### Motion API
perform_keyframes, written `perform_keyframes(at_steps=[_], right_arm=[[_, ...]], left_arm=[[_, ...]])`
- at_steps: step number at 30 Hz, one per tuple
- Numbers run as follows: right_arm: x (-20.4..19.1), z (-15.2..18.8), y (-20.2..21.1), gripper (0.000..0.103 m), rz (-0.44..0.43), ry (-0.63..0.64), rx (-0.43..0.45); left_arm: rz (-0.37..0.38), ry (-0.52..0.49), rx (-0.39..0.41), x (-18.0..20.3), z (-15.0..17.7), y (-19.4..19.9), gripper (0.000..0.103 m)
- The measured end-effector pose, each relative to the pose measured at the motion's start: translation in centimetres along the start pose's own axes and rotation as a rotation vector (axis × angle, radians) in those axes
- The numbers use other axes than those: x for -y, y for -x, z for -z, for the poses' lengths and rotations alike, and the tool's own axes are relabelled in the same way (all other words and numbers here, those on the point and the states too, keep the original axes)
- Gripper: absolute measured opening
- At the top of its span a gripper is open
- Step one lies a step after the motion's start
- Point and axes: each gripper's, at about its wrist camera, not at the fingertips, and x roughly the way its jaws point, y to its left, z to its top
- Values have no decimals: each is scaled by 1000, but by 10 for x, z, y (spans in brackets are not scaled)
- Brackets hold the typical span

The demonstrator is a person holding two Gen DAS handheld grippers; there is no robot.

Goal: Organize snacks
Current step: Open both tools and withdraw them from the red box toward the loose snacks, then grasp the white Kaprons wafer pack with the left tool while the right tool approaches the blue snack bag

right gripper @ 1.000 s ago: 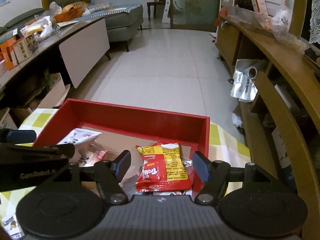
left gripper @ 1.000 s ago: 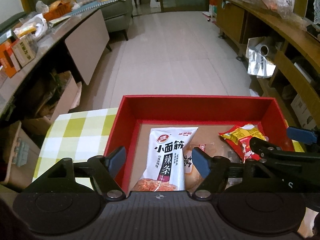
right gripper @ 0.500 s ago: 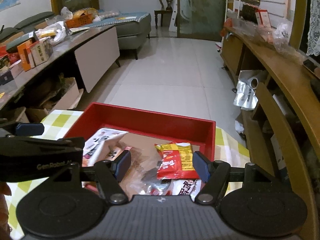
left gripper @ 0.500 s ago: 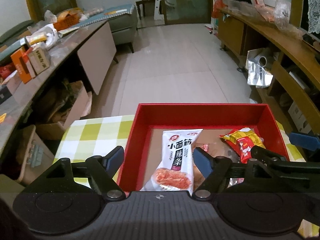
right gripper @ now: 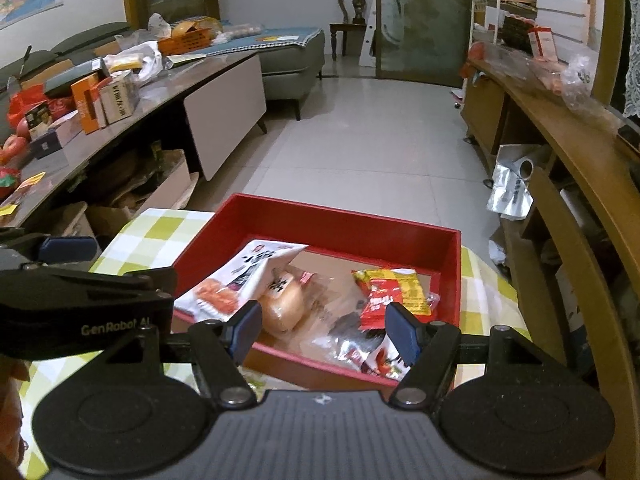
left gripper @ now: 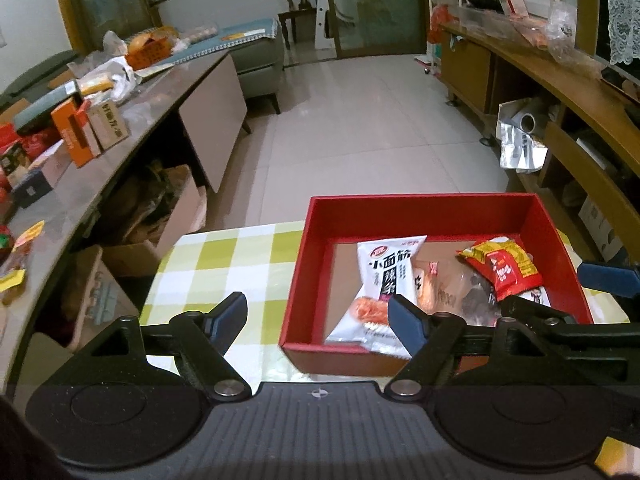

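A red box (left gripper: 424, 204) (right gripper: 340, 224) sits on a green-checked tablecloth (left gripper: 224, 264) (right gripper: 160, 228). Inside lie a white spicy-strip packet (left gripper: 384, 276) (right gripper: 244, 276), a wrapped bun (right gripper: 282, 304), a red and yellow snack bag (left gripper: 504, 264) (right gripper: 396, 292) and a few smaller clear packets (right gripper: 352, 340). My left gripper (left gripper: 318, 320) hangs open above the box's near left corner, nothing between its fingers. My right gripper (right gripper: 322, 332) is open above the box's near edge, also empty. Each gripper's side shows at the edge of the other view.
A long cluttered counter (left gripper: 80, 140) with boxes and bags runs along the left. A wooden shelf unit (left gripper: 580, 120) runs along the right, a silver bag (left gripper: 520, 144) at its foot. Tiled floor (left gripper: 360, 120) lies beyond the table; cardboard boxes (left gripper: 160, 216) stand under the counter.
Both grippers have drawn back and risen from the box, so more of the tablecloth and the room shows. The snacks stay in the box.
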Motion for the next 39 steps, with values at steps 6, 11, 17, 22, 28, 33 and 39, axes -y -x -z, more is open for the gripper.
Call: perform_keyframes(at_steps=[6,11,17,22,28,33,39], right_arm=[[-10,9,12,76,-15,5,0],[-18,15,18,76,-21,15,-10],[-30,26,23,76,-30,31,-30],[-41,37,25,76,-46,44,-59],[-60,55,23,76,-80,59,-117],[-78,69,20,76,-119,91,-165],[-74,73,15,76,-150,68,-207]], left_arm=[[-8,-3,9,-8,11,13,83],[-23,-15,13,-11,20,21,83],[-33,-18,-2,-18,34,27,82],[-48,-30,-18,-26,48,32,82],[-46,-38,-62,-39,69,35,81],[-33,-35,-127,-53,89,31,79],[59,10,-216,-76,103,15,85]])
